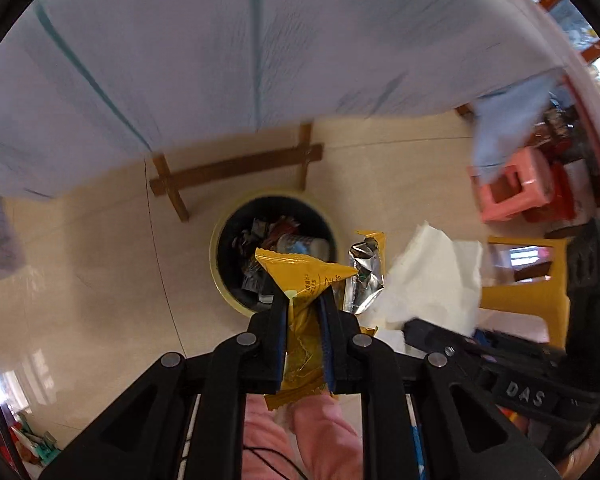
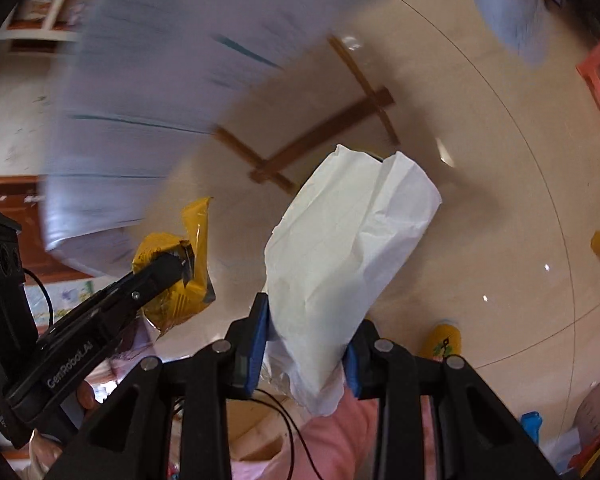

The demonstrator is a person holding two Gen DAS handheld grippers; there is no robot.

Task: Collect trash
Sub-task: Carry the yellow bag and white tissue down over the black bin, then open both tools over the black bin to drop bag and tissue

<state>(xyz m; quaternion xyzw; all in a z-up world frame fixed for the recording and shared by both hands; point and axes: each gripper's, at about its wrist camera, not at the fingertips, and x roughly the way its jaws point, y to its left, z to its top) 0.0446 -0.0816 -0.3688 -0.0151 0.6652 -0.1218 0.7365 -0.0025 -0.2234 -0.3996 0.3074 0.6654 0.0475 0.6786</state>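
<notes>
In the left wrist view, the left gripper [image 1: 305, 300] is pinching a yellow wrapper [image 1: 305, 278] in nearly closed jaws, hanging over the black-lined trash bin [image 1: 274, 249] at about 12 o'clock; a silver-lined wrapper [image 1: 365, 270] is showing at 2 o'clock. In the right wrist view, the right gripper [image 2: 306, 334] is clamping a white tissue [image 2: 350, 248], jaws partly apart. Judging risk: the light tissue could be drifting past the rim if released off-centre

Home dining room, clothed table [image 1: 220, 60], plastic stools [image 1: 512, 188], tiled floor [image 1: 100, 260]
</notes>
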